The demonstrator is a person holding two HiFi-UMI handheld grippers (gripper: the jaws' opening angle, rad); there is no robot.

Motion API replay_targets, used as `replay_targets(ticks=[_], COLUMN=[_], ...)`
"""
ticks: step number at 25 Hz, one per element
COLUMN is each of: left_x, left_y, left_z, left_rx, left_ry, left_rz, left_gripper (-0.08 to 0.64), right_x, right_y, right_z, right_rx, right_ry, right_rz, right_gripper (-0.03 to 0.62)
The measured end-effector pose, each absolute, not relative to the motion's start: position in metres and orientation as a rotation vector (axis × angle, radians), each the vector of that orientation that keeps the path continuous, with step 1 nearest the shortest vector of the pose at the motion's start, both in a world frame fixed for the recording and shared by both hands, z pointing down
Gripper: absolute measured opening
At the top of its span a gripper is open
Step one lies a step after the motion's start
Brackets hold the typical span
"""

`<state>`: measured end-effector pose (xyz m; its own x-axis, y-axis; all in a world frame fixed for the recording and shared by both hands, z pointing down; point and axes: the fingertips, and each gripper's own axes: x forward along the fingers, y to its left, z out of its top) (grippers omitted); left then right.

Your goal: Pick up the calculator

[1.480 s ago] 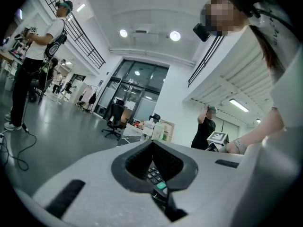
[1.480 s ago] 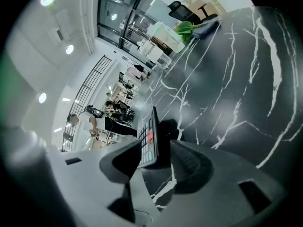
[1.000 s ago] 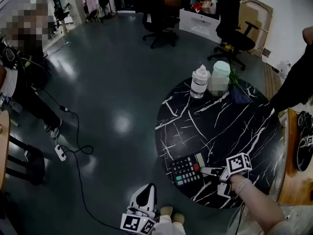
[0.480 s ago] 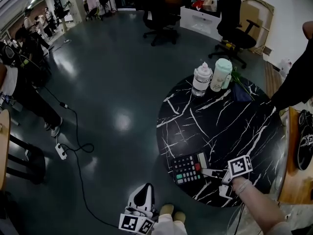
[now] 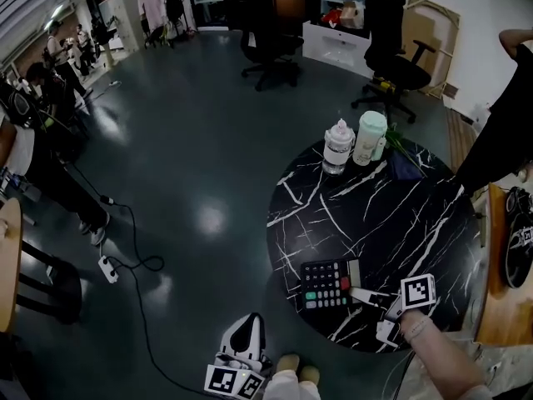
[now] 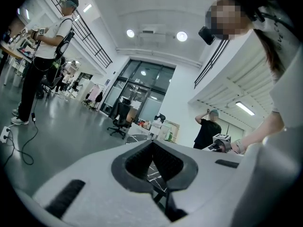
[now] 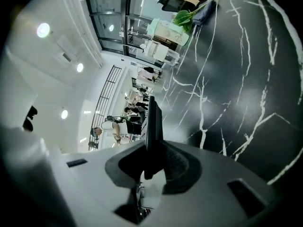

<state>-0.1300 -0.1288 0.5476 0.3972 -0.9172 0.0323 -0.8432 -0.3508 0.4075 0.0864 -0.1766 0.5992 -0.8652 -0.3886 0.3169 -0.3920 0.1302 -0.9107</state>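
The calculator (image 5: 325, 283), dark with coloured keys, is at the near edge of the round black marble table (image 5: 400, 215). My right gripper (image 5: 356, 293) is shut on its right end and holds it just above the tabletop. In the right gripper view the calculator (image 7: 153, 122) stands edge-on, clamped between the pads of that gripper (image 7: 152, 162). My left gripper (image 5: 250, 322) hangs off the table over the floor, to the calculator's lower left. In its own view the left gripper (image 6: 154, 162) has its jaws together with nothing in them.
A white bottle (image 5: 338, 147), a green-lidded cup (image 5: 369, 138) and a plant (image 5: 404, 158) stand at the table's far edge. A person in black (image 5: 500, 132) stands at the right, office chairs (image 5: 391, 57) beyond. A cable (image 5: 125, 257) lies on the floor.
My right gripper has closed on the calculator's right end and lifted it slightly off the table. The left gripper stays at about the same spot.
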Motion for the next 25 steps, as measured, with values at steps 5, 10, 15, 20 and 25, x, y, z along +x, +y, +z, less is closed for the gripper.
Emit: replay_targets(ticks=[5, 10, 15, 20, 25], left_x=[-0.123, -0.121, -0.118, -0.11, -0.102], left_y=[-0.136, -0.141, -0.142, -0.14, -0.134], left_z=[0.521, 0.496, 0.46, 0.423, 0.396], left_rx=[2.339, 2.376, 2.403, 2.456, 2.498], left_ry=[-1.501, -1.482, -1.436, -1.38, -1.368], left_rz=[-0.321, -0.363, -0.442, -0.477, -0.495], left_gripper=[0.006, 0.006, 0.006, 0.006, 0.006], right_x=[0.093, 0.094, 0.098, 0.096, 0.099], right_y=[-0.167, -0.158, -0.141, -0.124, -0.109], right_z=[0.565, 0.53, 0.503, 0.469, 0.451], right_rx=[0.855, 0.894, 0.975, 0.974, 0.989], right_ry=[-2.382, -2.458, -2.481, -2.559, -2.615], right_rz=[1.943, 1.91, 1.935, 1.963, 1.965], right_gripper=[0.067, 0.067, 0.067, 0.069, 0.067])
